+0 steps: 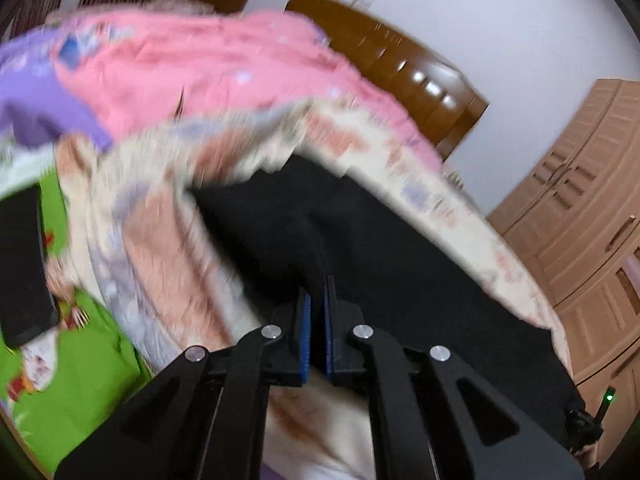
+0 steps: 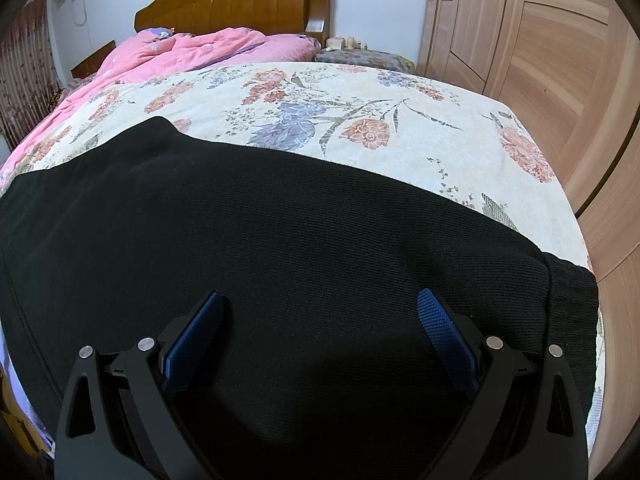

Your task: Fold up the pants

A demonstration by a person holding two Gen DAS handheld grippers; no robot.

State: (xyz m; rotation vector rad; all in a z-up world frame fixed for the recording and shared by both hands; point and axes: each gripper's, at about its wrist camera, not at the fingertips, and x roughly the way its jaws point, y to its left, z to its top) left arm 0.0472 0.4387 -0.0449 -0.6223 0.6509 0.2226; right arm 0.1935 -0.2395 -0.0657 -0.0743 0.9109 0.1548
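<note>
While our left tongs pinch the black pants and right tongs gape wide above them, we judge folding barely begun.

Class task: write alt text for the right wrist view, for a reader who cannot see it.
The open right gripper hangs just above black pants spread flat across a bed, its blue-padded fingers set wide apart. Beyond the pants lie a cream floral bedspread, a crumpled pink quilt and a wooden headboard, with a wooden wardrobe at right.
</note>
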